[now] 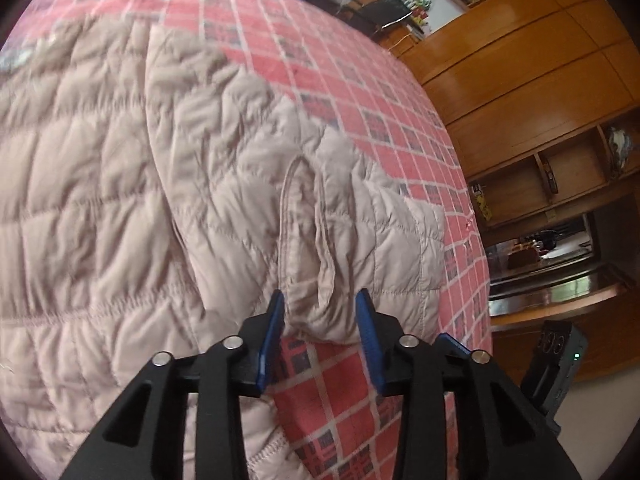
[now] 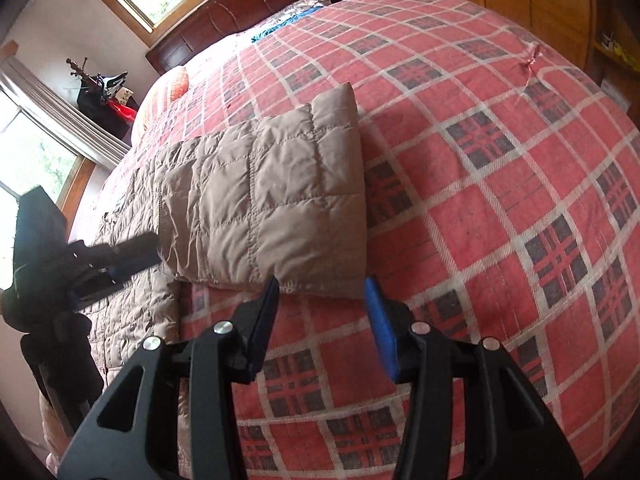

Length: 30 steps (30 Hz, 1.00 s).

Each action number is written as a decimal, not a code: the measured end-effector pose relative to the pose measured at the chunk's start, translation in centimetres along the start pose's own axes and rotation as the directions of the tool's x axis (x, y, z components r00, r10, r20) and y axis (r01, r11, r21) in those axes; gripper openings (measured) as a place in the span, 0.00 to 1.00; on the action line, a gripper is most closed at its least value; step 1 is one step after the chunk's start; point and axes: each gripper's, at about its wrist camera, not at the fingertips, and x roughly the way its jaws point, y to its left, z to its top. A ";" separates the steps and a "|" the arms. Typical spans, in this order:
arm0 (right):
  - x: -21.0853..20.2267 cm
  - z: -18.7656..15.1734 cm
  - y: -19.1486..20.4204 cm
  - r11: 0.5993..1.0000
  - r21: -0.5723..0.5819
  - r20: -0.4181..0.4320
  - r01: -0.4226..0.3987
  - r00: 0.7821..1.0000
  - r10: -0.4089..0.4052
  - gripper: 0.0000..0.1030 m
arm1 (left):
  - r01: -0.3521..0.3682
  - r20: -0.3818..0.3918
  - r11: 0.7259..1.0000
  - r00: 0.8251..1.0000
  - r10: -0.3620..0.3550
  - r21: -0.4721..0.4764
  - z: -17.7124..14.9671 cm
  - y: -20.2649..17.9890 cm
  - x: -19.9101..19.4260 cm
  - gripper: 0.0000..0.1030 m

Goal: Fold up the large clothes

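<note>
One quilted jacket point(image 1: 120, 200) on plaid bedspread point(image 2: 500, 200), two grippers — left gripper point(image 1: 320, 316), right gripper point(image 2: 322, 304) — both spread wide

A beige quilted puffer jacket point(image 1: 120, 184) lies spread flat on the red plaid bedspread, its stitched panels wrinkled. Its sleeve point(image 2: 272, 204) stretches out to the right, the squared cuff end lying flat near the bed's near edge.
</note>
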 end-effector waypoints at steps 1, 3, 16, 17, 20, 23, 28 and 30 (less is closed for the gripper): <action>0.2 0.1 0.1 1.000 0.001 -0.003 0.000 1.000 0.000 0.43 | -0.006 0.006 1.000 1.000 0.006 0.011 0.2 -0.2 0.0 0.43; 0.6 0.1 0.3 1.000 0.002 -0.009 0.002 1.000 -0.002 0.43 | -0.001 -0.022 1.000 1.000 0.002 0.031 0.8 -0.6 1.0 0.43; 0.0 0.1 -0.9 0.997 0.040 -0.003 -0.068 0.998 0.068 0.44 | -0.003 0.096 0.999 0.995 -0.001 0.043 -0.3 1.8 -3.9 0.02; 0.2 0.2 -0.5 0.996 0.035 -0.010 -0.086 0.996 0.087 0.44 | -0.013 0.123 0.999 0.992 0.007 0.051 -0.5 2.4 -5.3 0.02; 1.0 0.7 0.9 0.990 0.021 -0.029 -0.142 0.989 0.143 0.47 | -0.044 0.190 0.998 0.981 0.034 0.046 -1.0 4.7 -9.2 0.02; 2.3 1.4 2.6 0.982 0.014 -0.048 -0.187 0.981 0.187 0.57 | -0.082 0.243 0.997 0.967 0.077 0.011 -1.4 7.6 -12.4 0.02; 4.8 2.6 5.3 0.964 0.024 -0.097 -0.264 0.959 0.265 0.57 | -0.142 0.307 0.988 0.939 0.152 -0.055 -2.2 12.6 -17.0 0.02; 5.8 3.1 6.9 0.960 0.013 -0.118 -0.280 0.953 0.279 0.57 | -0.172 0.329 0.982 0.925 0.190 -0.081 -2.5 14.6 -18.9 0.02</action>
